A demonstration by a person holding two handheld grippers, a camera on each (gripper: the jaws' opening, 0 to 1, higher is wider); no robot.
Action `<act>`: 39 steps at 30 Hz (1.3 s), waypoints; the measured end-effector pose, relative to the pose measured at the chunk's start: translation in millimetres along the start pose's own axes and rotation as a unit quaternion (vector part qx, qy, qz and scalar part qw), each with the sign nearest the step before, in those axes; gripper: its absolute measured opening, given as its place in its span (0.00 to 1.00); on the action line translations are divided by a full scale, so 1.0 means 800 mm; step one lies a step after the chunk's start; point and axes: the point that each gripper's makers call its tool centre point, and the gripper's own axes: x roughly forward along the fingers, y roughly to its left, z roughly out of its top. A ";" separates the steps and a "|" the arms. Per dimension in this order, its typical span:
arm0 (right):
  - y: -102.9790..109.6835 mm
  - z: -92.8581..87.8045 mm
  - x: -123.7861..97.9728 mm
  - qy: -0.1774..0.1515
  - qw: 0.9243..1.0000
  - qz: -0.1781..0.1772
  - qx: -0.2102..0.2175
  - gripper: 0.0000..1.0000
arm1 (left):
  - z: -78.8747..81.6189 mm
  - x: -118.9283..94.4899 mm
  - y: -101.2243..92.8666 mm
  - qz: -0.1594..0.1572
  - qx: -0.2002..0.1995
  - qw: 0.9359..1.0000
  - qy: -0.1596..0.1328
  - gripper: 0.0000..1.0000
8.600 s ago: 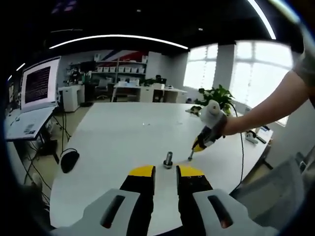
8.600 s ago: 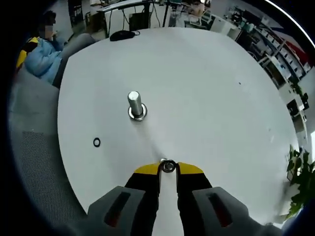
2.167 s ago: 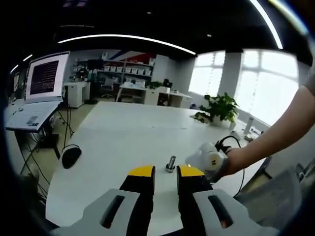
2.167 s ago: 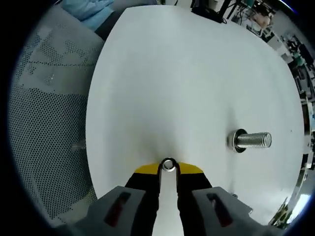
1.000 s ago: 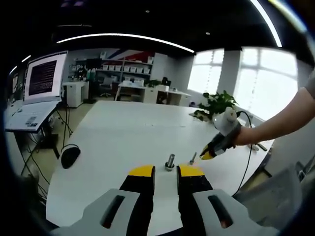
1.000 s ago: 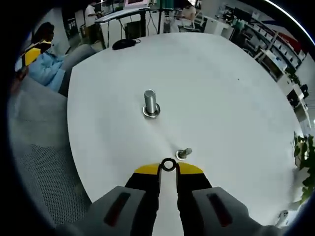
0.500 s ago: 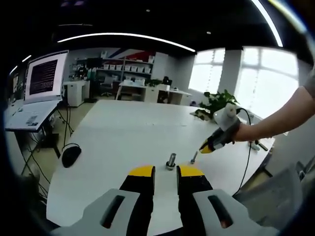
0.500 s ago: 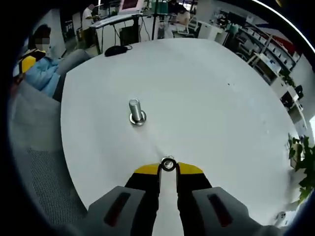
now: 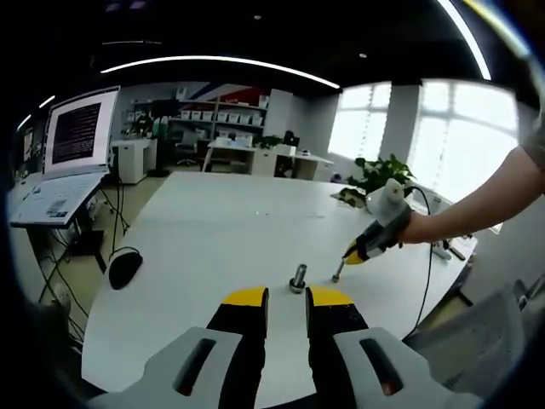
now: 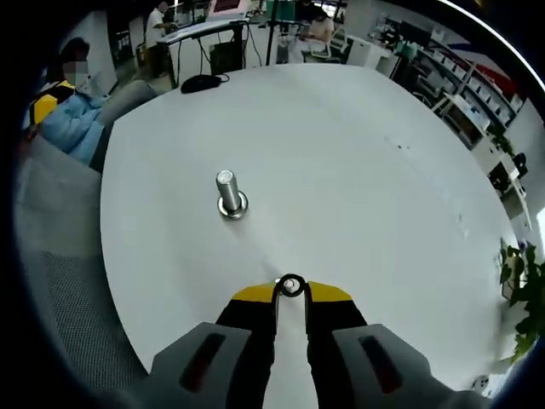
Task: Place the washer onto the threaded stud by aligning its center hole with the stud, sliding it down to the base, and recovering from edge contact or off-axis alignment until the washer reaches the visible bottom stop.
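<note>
Above the round white bench [image 10: 383,170], the right gripper [image 10: 291,294] pinches a small steel washer [image 10: 291,285], well short of the upright threaded steel stud [image 10: 228,195] (left gripper [image 9: 287,298] jaws slightly parted, empty).

The right gripper [image 10: 290,292] points down at the tabletop near its edge, jaws pinched together on a small washer [image 10: 291,286]. The left gripper [image 9: 287,298] hangs over the near edge, jaws parted a little, holding nothing.
</note>
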 end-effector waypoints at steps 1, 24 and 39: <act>0.001 0.000 0.000 0.001 1.000 0.002 0.000 0.14 | 0.000 0.000 0.000 0.000 0.000 1.000 0.000 0.15; 0.001 -0.005 0.008 0.002 1.000 0.015 0.012 0.18 | -0.007 0.002 0.003 0.007 0.001 1.000 0.014 0.15; 0.029 0.043 -0.081 -0.184 0.973 0.011 0.136 0.21 | -0.014 0.005 -0.001 0.008 0.023 0.999 0.031 0.16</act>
